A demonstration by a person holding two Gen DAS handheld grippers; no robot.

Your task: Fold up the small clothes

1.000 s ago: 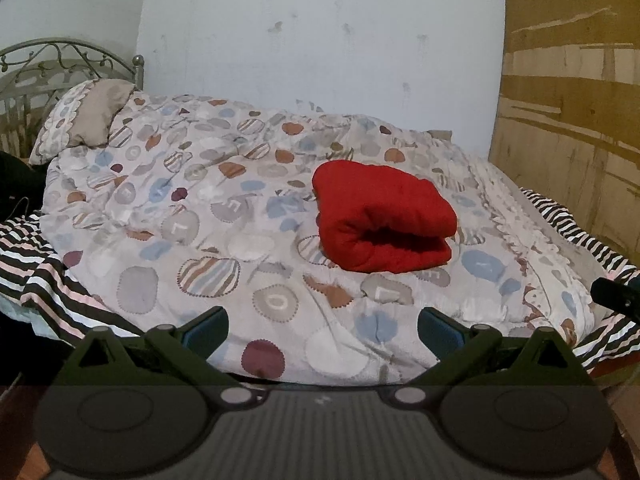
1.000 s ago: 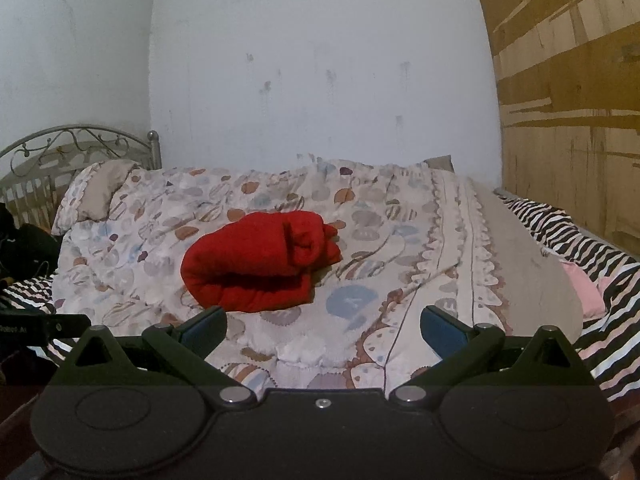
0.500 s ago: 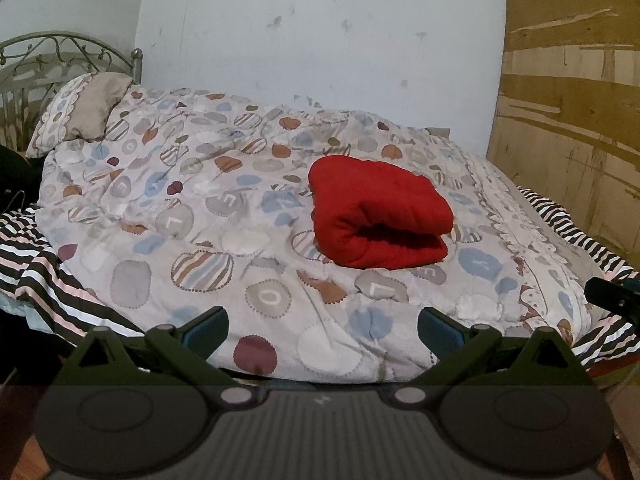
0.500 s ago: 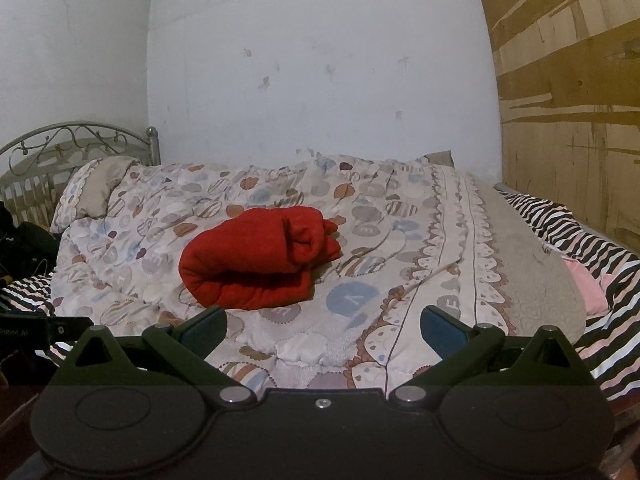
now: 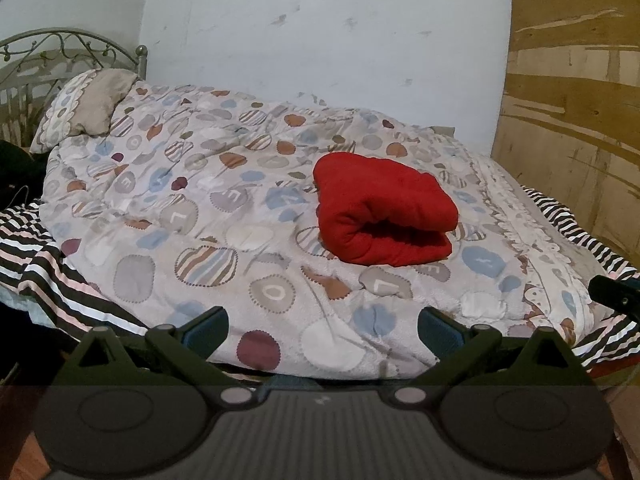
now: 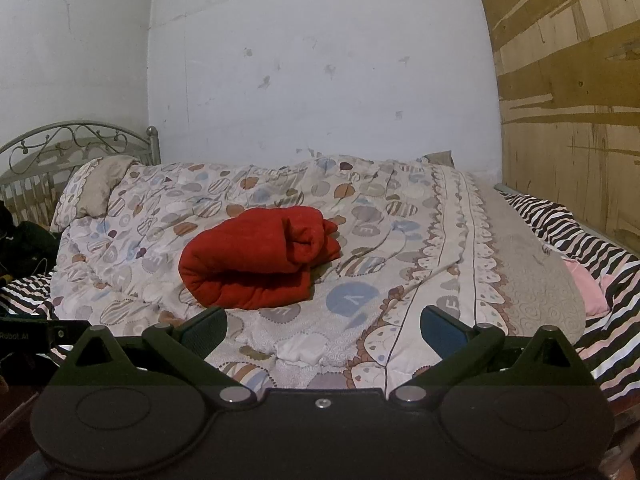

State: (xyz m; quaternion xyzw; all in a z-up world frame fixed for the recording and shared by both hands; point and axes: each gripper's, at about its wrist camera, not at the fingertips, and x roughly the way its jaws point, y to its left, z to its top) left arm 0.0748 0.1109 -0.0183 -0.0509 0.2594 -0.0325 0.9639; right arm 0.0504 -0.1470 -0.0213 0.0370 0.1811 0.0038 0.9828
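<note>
A red garment (image 5: pixel 382 210) lies folded into a thick bundle on the patterned quilt (image 5: pixel 200 216) in the middle of the bed. It also shows in the right wrist view (image 6: pixel 256 258), with its rolled end to the right. My left gripper (image 5: pixel 323 326) is open and empty, held back near the bed's front edge, well short of the garment. My right gripper (image 6: pixel 323 326) is open and empty too, also at the front edge, with the garment ahead and to its left.
A pillow (image 5: pixel 86 110) and a metal headboard (image 5: pixel 44 48) stand at the far left. A striped sheet (image 6: pixel 576 236) and a pink cloth (image 6: pixel 586 284) lie at the right. A wooden panel (image 6: pixel 568 92) lines the right side, a white wall the back.
Both grippers have drifted slightly, so the bed sits a little lower in both views. The red garment has not moved. Both grippers stay open.
</note>
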